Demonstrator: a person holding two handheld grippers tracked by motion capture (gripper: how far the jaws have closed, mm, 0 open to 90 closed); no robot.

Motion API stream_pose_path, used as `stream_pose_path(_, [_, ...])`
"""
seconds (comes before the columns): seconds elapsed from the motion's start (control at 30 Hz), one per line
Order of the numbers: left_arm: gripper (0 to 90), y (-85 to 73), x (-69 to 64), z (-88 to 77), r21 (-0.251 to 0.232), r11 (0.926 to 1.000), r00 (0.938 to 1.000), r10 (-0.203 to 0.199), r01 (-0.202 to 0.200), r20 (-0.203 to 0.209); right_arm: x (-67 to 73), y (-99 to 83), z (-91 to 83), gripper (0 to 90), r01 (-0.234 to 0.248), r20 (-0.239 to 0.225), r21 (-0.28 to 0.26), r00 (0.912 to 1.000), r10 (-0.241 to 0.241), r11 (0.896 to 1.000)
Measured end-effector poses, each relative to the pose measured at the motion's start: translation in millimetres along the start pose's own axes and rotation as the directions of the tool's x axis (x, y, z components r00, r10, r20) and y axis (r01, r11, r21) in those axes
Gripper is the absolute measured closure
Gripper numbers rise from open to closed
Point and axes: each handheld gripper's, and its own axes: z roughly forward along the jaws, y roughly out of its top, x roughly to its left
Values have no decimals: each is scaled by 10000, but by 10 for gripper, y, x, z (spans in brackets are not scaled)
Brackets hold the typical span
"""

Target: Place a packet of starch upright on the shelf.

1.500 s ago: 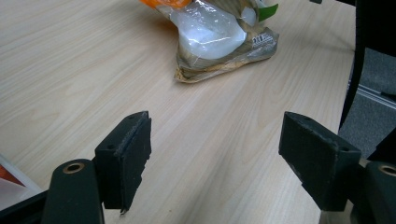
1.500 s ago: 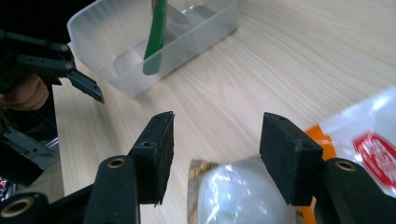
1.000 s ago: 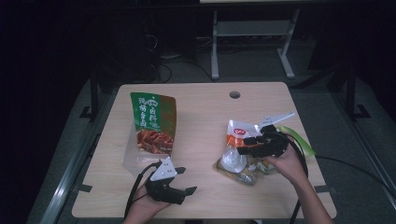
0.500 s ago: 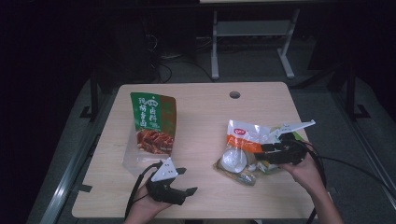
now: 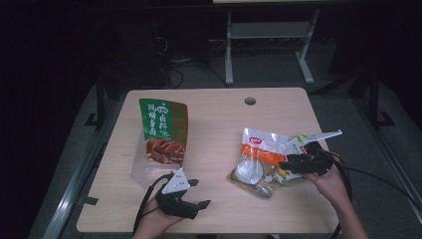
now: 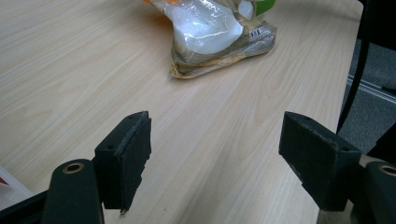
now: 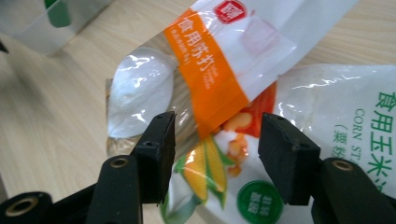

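Jaws of the right gripper [image 5: 291,164] stand apart, closing a little, low over the corn starch bag [image 7: 345,135] near the bench's [image 5: 219,114] right edge, probably lining up to pinch it where the orange-banded bag [image 7: 210,74] overlaps. The left gripper [image 5: 191,194] waits wide open at the front edge.

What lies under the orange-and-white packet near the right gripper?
The orange-and-white packet lies across a corn starch bag, whose corn picture shows beside its edge, and a clear brownish pouch pokes out at its far end. How far either reaches underneath is covered.
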Motion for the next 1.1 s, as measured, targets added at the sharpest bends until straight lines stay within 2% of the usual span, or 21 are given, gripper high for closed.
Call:
stream_pose_path(0.17, [250,-3,-1,12,6,10000,10000,-4,4,17,-55,41,82,509,-86,-67,-199,9999,85,9998])
stream_pose_path(0.33, [250,-2,-13,32,78,10000,10000,43,-43,66,-47,124,145,571,-294,-199,-354,9994,287,9989])
stream_pose_path(0.4, [251,-2,-17,39,88,10000,10000,26,-27,87,-39,151,174,617,-112,-131,-458,9999,106,9989])
stream_pose_path(0.53, [251,-3,-8,43,94,9999,10000,36,-37,67,-37,192,234,729,-69,-37,-475,10000,67,9988])
stream_pose_path(0.57, [251,-4,-4,45,85,10000,10000,15,-16,55,-37,200,250,757,-232,-112,-491,9997,227,9985])
stream_pose_path(0.7, [252,-2,7,47,74,10000,10000,-30,29,60,-12,226,286,888,-78,-214,-287,9997,72,9996])
stream_pose_path(0.97, [253,38,6,80,-7,9999,9997,-165,165,160,90,258,238,899,336,-670,-486,9971,-368,9983])
stream_pose_path(1.1, [256,101,-10,134,-44,9999,9995,-142,143,267,159,271,174,900,532,-1048,-833,9926,-619,9951])
